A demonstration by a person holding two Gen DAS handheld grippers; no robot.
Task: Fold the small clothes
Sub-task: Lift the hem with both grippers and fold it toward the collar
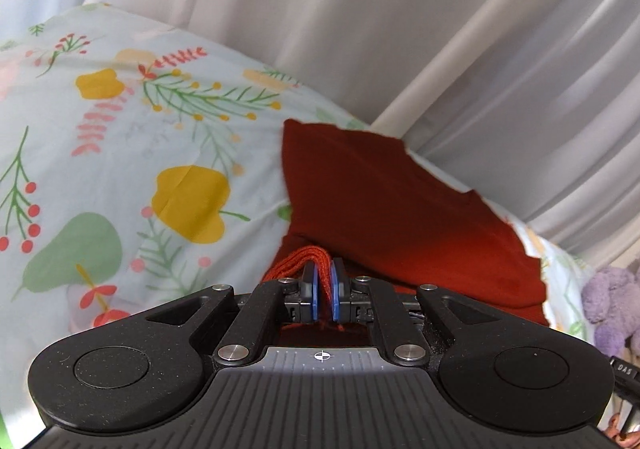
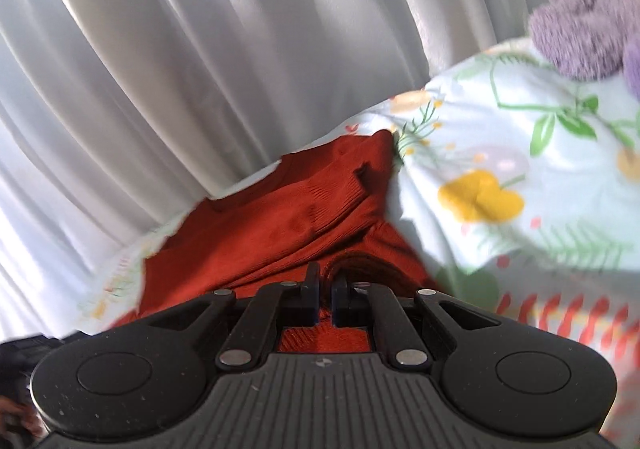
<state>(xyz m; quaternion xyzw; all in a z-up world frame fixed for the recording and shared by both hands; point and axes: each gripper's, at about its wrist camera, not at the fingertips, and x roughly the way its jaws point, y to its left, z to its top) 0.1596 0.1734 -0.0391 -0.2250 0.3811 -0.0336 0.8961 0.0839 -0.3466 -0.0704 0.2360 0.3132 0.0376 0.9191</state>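
Note:
A rust-red knitted garment lies on the floral bedsheet. My left gripper is shut on a bunched edge of it, and red knit shows between the blue pads. In the right wrist view the same red garment spreads ahead in folds. My right gripper is shut on its cloth near a rounded hem, with red fabric pinched between the fingers. Both pinched edges are lifted off the sheet.
White pleated curtains hang close behind the bed. A purple plush toy sits at the sheet's right edge, and the same plush toy appears top right in the right wrist view. The floral sheet extends to the right.

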